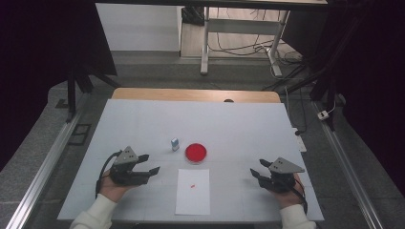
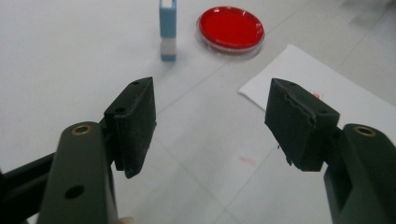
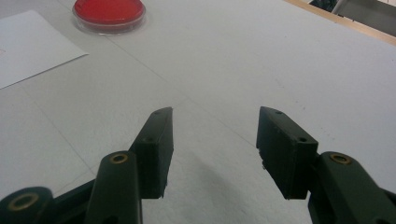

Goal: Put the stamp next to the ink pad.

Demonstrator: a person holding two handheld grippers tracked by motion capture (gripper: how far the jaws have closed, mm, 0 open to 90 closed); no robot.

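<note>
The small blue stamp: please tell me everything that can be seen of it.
The small blue stamp is a narrow upright block, blue with a white band near its lower end, plastic by its look. It stands on the white table, just left of the red round dish and apart from it. Nothing touches it except the table; the left tongs, open, are nearer the person.

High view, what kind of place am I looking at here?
Probably a lab or recording workspace, not a home: a white-covered table set out with a red ink pad, a small stamp and a sheet of paper, metal rails alongside, and loose cables beyond.
</note>
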